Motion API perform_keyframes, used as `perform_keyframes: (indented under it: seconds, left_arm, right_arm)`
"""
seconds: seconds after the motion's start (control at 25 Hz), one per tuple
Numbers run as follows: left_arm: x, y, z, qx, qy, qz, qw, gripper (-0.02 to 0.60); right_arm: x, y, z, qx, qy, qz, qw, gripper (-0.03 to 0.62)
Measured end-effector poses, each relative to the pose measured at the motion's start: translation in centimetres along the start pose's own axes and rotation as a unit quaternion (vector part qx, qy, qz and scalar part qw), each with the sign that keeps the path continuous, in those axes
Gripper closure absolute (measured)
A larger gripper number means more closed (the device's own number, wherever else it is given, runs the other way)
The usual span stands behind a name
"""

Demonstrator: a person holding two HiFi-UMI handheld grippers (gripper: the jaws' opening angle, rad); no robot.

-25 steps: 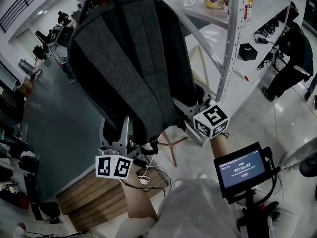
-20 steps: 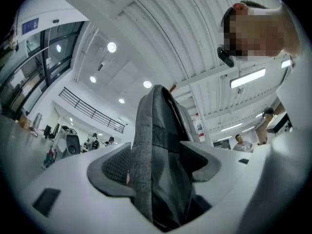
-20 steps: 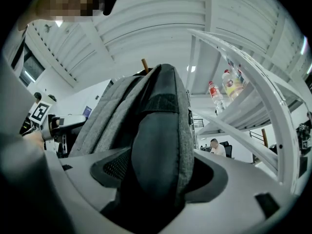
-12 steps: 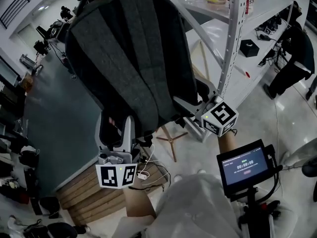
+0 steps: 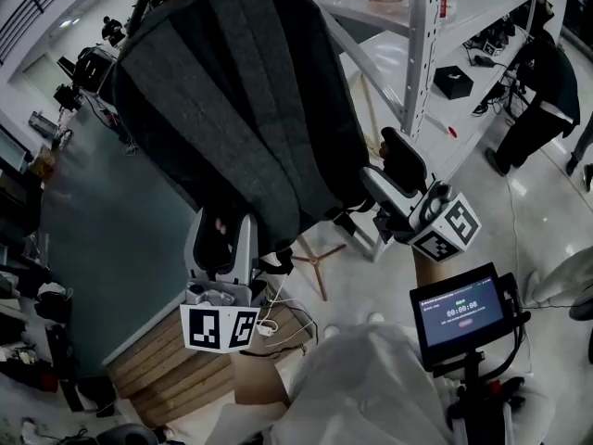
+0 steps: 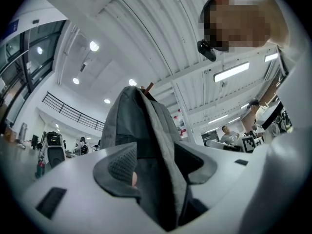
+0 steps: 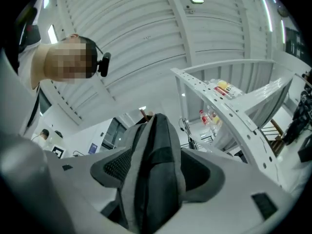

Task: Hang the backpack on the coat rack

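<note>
My left gripper (image 5: 222,237) has just been closing a little. Its fingers are wide, with the bottom of the gray backpack (image 5: 232,91) between them, not squeezed. My right gripper (image 5: 387,163) is wide open too, just beside the backpack. The bag's top is high above my fingers, by a brown peg (image 6: 147,87).

L gripper looks up along grey backpack

Backpack (image 6: 146,130) rises btwn L gripper's (image 6: 157,155) fingers (image 6: 119,165). They've just been closing but stand apart, both pad faces showing. Can't tell if fabric touches them. Brown peg (image 6: 148,87) pokes out above pack's top. Bkgd: ceiling lights (image 6: 94,46), balcony rail (image 6: 73,112), ppl (image 6: 226,136).
</note>
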State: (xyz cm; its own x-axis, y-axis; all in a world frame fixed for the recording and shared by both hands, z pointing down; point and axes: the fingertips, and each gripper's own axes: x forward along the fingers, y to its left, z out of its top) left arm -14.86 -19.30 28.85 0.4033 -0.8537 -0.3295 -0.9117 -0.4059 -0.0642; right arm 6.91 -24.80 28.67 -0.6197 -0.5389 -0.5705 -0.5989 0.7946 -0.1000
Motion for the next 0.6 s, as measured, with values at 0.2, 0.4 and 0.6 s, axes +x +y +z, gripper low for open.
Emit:
perform_keyframes:
  seconds: [0.2, 0.4, 0.6]
  left_arm:
    - [1.1, -1.9, -0.8, -0.039, 0.004, -0.046, 0.9982, 0.427]
    - [2.5, -4.9, -2.7, -0.165, 0.003, -0.122, 0.9787, 0.514]
    - [4.2, -7.2, -3.4, -0.231, -0.008, -0.142, 0.9624, 0.568]
  right_arm:
    - [1.1, 2.0, -1.6, 0.017, 0.056, 0.024, 0.998, 0.269]
    - [2.5, 5.2, -4.3, 0.118, 0.059, 0.051, 0.99, 0.273]
    - [3.4, 6.5, -4.5, 0.158, 0.028, 0.026, 0.987, 0.415]
